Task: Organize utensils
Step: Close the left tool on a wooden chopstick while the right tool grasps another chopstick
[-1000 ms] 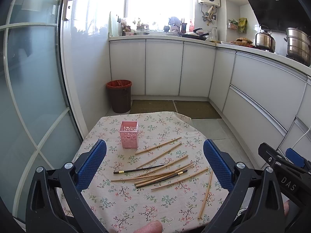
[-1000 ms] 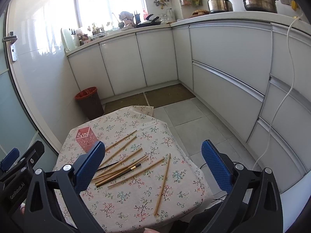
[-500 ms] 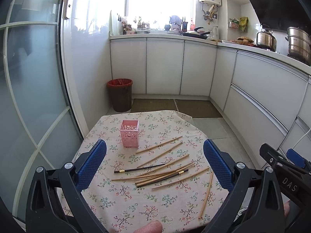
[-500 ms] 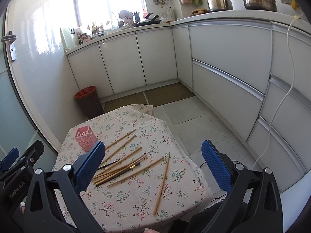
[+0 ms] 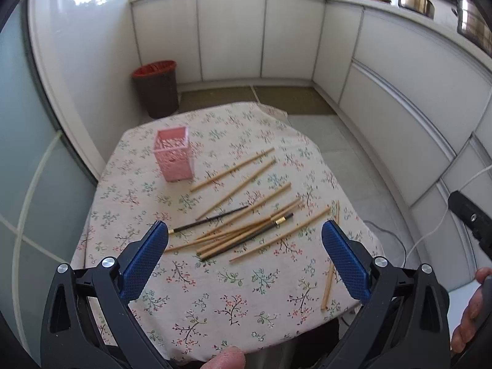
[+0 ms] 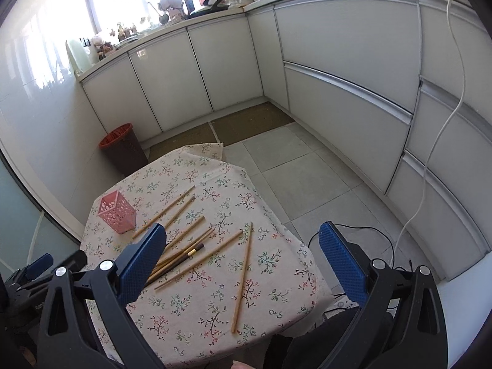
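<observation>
Both cameras have been tipped down toward the desk (image 5: 129,215), so a pick seems near. The left gripper (image 5: 246,246) and right gripper (image 6: 243,249) are held wide, empty. Ahead between the left jaws, chopsticks (image 5: 246,230) lie slanting far-right; the holder (image 5: 173,158) stands far-left.

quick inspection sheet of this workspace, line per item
surface: small table under a floral cloth
job's things: pink holder upright, looks empty; wooden chopsticks scattered; two dark chopsticks in the pile; one wooden stick apart near the right edge
clutter: nothing seen
grippers: left gripper open, empty; right gripper open, empty, both above the table
cables: white cable down the cabinets; black cable on the floor
surroundings: bin, white cabinets
</observation>
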`<state>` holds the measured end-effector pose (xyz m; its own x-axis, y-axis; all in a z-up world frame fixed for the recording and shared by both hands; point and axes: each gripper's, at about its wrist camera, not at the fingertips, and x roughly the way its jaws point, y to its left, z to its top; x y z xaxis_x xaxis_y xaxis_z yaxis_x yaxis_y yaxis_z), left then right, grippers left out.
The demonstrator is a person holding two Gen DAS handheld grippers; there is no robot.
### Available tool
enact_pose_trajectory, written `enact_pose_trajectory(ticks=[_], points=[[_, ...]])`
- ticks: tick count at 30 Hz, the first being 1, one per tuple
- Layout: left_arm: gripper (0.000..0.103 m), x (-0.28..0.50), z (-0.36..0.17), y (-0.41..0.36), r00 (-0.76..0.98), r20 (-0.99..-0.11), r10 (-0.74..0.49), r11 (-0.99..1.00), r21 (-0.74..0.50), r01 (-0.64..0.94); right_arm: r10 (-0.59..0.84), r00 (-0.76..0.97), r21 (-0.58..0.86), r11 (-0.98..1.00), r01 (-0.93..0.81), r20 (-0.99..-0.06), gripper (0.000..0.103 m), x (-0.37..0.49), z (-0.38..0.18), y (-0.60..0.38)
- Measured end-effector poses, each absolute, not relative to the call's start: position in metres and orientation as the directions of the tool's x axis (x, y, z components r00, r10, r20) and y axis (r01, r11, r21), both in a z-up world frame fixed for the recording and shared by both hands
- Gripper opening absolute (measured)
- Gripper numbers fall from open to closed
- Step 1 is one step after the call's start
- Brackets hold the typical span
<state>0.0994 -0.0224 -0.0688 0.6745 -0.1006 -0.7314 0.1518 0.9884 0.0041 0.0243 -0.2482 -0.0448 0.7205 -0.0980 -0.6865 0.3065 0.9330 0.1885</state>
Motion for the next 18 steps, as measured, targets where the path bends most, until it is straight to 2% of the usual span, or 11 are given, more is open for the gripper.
enact_pose_trajectory(ticks=[5, 8, 14, 16, 18], points=[[0.096, 0.138, -0.132, -0.059, 0.431, -0.884, -0.182, 0.944, -0.035, 0.327, -0.102, 0.682, 0.216, 0.906, 0.365, -0.725, 0.097, 0.042, -0.064, -0.277], [0.096, 0.157, -0.159, -0.091, 0.288, -0.922, -0.260, 0.875, -0.098, 0.474, -0.104, 0.662, 0.252, 0.872, 0.419, -0.742, 0.097, 0.051, -0.078, -0.300], [0.094, 0.197, -0.205, -0.151, 0.167, -0.959, -0.228, 0.733, -0.056, 0.678, -0.084, 0.621, 0.315, 0.804, 0.504, -0.779, 0.097, 0.066, -0.109, -0.343], [0.083, 0.206, -0.219, -0.170, 0.138, -0.967, -0.216, 0.680, -0.047, 0.732, -0.072, 0.610, 0.327, 0.792, 0.516, -0.789, 0.097, 0.069, -0.119, -0.351], [0.077, 0.217, -0.237, -0.182, 0.108, -0.976, -0.189, 0.641, -0.039, 0.767, -0.064, 0.599, 0.329, 0.787, 0.522, -0.798, 0.097, 0.073, -0.126, -0.356]])
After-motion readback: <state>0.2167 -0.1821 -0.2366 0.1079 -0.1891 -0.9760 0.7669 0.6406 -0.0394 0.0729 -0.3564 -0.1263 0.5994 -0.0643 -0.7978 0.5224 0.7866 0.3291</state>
